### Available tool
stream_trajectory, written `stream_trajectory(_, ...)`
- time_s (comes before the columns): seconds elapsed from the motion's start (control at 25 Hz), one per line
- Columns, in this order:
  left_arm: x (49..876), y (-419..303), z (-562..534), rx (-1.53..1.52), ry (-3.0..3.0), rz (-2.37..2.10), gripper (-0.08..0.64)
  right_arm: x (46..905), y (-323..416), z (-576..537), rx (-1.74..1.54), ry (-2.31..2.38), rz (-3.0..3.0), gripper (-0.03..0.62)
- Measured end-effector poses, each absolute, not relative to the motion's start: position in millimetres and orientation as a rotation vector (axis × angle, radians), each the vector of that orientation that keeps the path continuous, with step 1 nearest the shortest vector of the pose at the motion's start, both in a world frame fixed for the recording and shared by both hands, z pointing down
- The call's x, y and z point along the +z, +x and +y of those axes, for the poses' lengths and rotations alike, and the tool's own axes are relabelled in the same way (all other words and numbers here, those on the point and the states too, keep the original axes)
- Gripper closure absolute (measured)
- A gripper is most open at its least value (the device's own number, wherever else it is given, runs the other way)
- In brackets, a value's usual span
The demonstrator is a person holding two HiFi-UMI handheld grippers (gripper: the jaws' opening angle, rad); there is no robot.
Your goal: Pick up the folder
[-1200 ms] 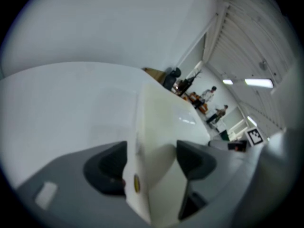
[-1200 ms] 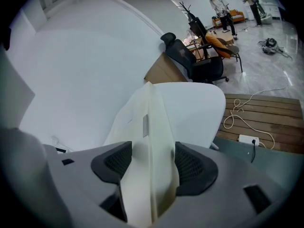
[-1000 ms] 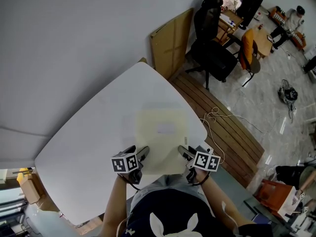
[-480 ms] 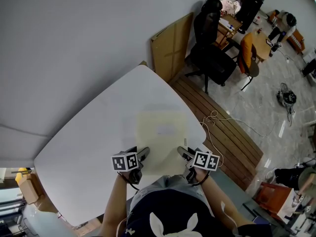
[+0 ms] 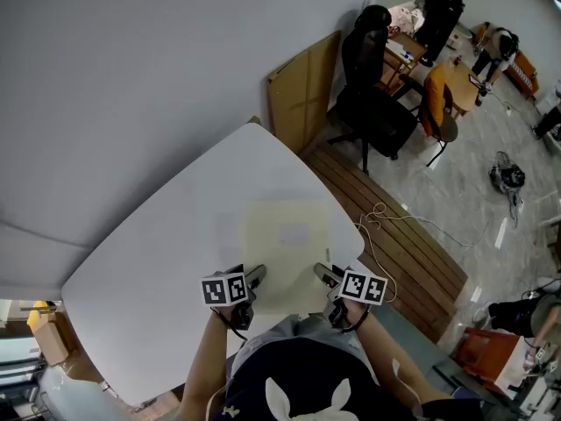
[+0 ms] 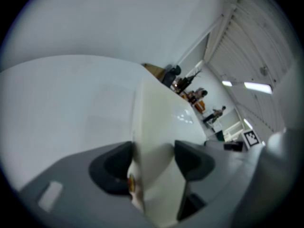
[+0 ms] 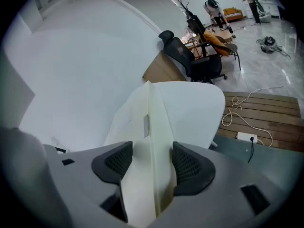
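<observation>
A pale cream folder (image 5: 289,248) lies flat on the white table (image 5: 166,244), its near edge towards the person. My left gripper (image 5: 255,276) is at the folder's near left corner and my right gripper (image 5: 321,273) at its near right corner. In the left gripper view the folder (image 6: 159,113) runs in between the dark pads of the left gripper (image 6: 153,163), whose jaws stand wide. In the right gripper view the folder (image 7: 142,113) likewise passes between the pads of the right gripper (image 7: 152,163). Neither pair of pads visibly presses on the thin sheet.
The table's rounded right corner ends beside a slatted wooden platform (image 5: 399,239) with a white cable (image 5: 386,210) on it. A cardboard panel (image 5: 302,82) leans on the wall behind the table, and a black office chair (image 5: 372,82) stands beyond it.
Both grippers and the folder stay where they were. Only the head view has drifted slightly, and people in the far room have moved.
</observation>
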State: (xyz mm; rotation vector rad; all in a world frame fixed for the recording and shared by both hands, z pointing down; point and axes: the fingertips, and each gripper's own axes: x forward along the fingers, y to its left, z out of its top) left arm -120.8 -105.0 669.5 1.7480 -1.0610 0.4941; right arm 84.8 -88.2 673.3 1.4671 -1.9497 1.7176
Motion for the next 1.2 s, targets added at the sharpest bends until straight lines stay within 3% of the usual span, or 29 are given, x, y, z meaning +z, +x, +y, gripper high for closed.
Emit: stream_trajectory(1.2,608,-134,-104,0.385,1.838,-1.207,0.276,614,69,-96,1.586,1.504,-2.076,0.344)
